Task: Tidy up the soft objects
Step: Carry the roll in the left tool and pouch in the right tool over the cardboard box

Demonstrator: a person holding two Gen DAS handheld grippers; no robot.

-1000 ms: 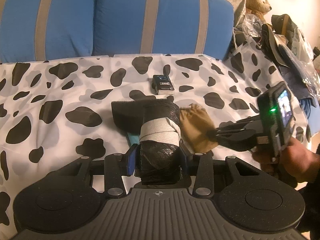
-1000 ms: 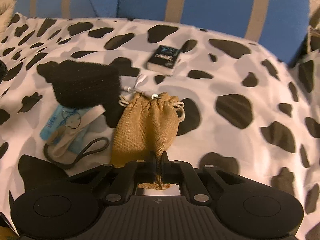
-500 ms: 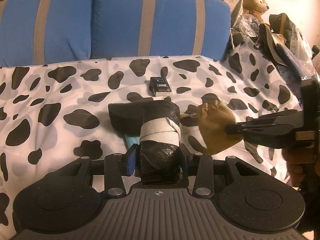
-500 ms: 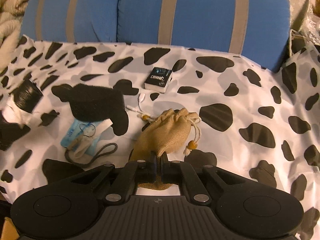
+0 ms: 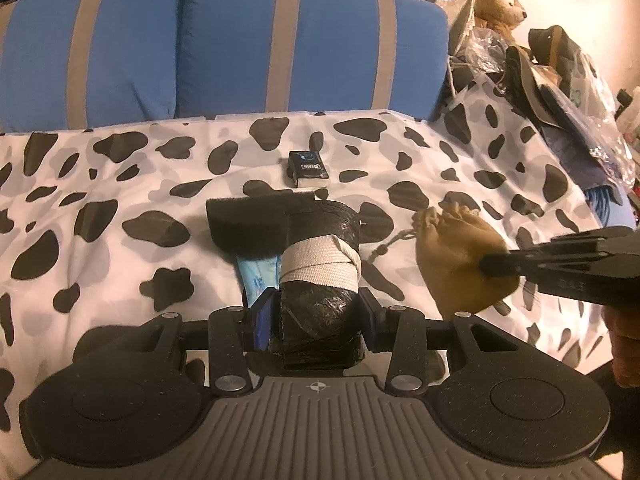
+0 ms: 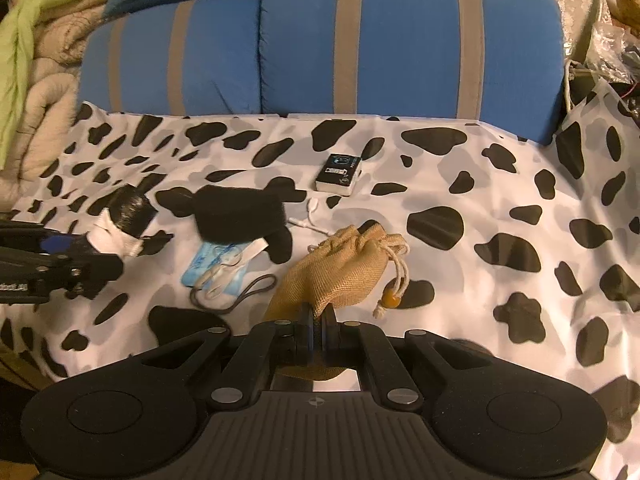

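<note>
left gripper (image 5: 316, 308) clamps black roll (image 5: 320, 264), right gripper (image 6: 318, 322) pinches burlap pouch (image 6: 344, 272), both mid-sheet.

- Tan burlap drawstring pouch (image 6: 340, 272): pinched at its bottom, lifted off the spotted sheet.
- Black plastic-wrapped roll (image 5: 320, 276), white band around it: gripped, raised.

I see a bed under a cow-print sheet (image 6: 460, 184), with a small dark box (image 6: 339, 173) lying toward the far side, a black fuzzy pad (image 6: 240, 213) left of centre, and a blue packet (image 6: 208, 266) with a grey cord loop (image 6: 240, 294) just nearer.
</note>
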